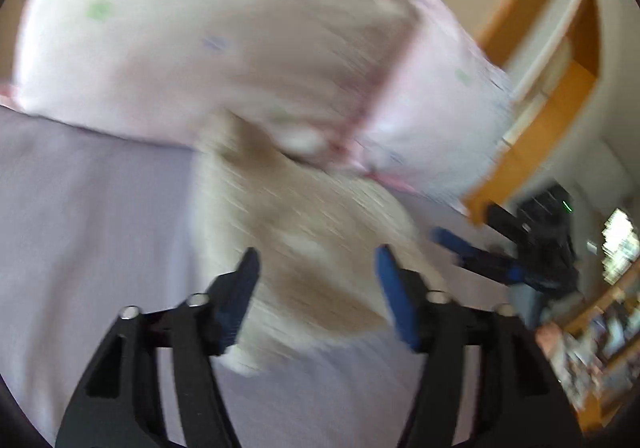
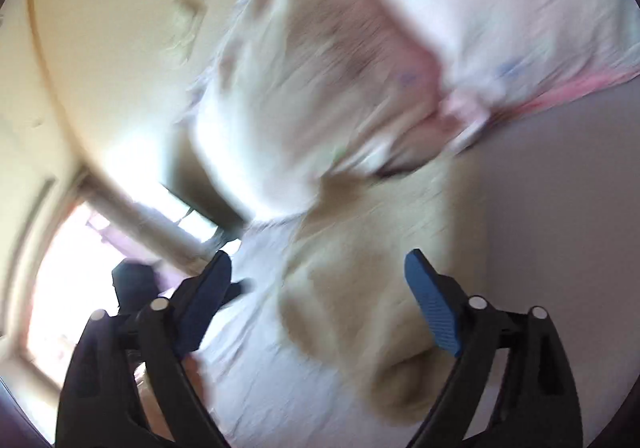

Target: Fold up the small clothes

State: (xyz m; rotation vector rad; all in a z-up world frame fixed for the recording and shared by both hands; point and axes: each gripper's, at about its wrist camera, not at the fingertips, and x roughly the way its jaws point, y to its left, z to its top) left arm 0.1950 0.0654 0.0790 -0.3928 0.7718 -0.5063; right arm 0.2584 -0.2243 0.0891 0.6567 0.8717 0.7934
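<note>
Small beige-and-white garment [image 1: 316, 248] lies crumpled on the lilac sheet [image 1: 92, 215], blurred, its far end touching the pale pink pillow [image 1: 180, 39]; brown patches show across it, exact type of clothing unclear.

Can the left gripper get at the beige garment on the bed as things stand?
Probably yes: the left gripper is open, and the beige garment lies right ahead between its fingers on the lilac sheet, nothing between. Blur hides contact.

Cream wall [image 2: 112, 47], bright window [image 2: 64, 268], wooden shelving [image 1: 560, 95]
</note>
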